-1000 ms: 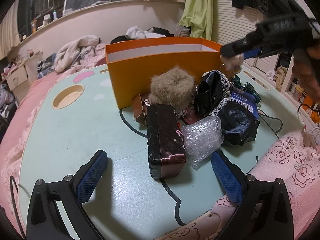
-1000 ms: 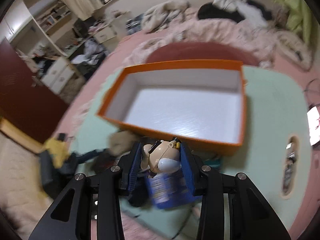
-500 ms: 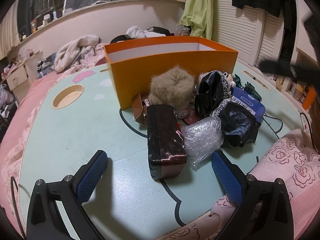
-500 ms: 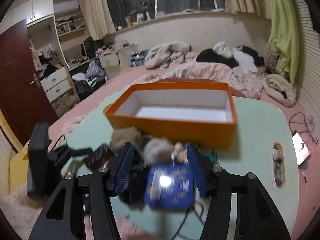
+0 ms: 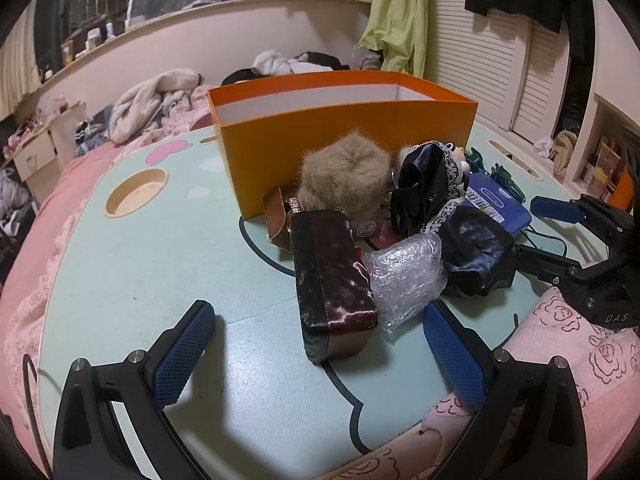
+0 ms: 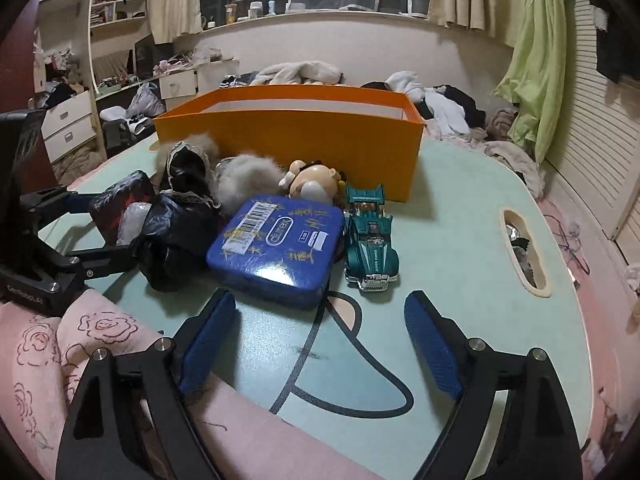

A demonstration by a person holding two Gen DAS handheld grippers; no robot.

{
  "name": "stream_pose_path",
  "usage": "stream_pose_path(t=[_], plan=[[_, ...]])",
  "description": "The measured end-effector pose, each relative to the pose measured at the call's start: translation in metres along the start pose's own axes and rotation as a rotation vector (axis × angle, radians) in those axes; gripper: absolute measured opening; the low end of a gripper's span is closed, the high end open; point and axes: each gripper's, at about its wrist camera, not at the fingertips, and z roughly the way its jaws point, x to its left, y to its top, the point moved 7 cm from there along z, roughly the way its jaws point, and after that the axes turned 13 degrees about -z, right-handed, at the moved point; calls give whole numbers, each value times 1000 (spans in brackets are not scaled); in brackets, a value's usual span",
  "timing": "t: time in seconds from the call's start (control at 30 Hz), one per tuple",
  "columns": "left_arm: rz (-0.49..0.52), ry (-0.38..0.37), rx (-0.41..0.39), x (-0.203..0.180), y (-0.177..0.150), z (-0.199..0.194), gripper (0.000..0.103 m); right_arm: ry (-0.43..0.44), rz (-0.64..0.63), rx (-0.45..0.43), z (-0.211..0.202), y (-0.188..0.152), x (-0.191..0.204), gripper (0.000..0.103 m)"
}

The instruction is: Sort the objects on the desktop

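Note:
An orange box (image 6: 288, 136) stands open at the back of the mint table (image 6: 460, 240). In front of it lie a doll figure (image 6: 312, 184), a blue tin (image 6: 276, 248) and a green toy car (image 6: 370, 240). My right gripper (image 6: 320, 300) hovers low over the table's near edge; its jaws are opening, with nothing between them. My left gripper (image 5: 316, 316) is open, just short of a dark red case (image 5: 328, 272) and a wad of bubble wrap (image 5: 404, 276). A furry ball (image 5: 344, 176), a black lace item (image 5: 424, 184) and a black pouch (image 5: 476, 252) crowd behind them.
Pink rose-print fabric (image 6: 100, 340) lies along the table's near edge. The tabletop has a round cup hole (image 5: 136, 196) at the left and a long slot (image 6: 524, 252) at the right. Bedding and clothes are piled behind the box.
The right gripper let go of the doll figure, which now lies by the orange box. That gripper dropped back and down toward the near edge and opened wide. The left gripper stayed put.

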Motion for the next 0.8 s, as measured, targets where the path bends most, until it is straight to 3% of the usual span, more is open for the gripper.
stream_pose_path(t=[0.8], plan=[[2,-1,1,0,0,0,103,2,2,-2,-4,-1,0,88]])
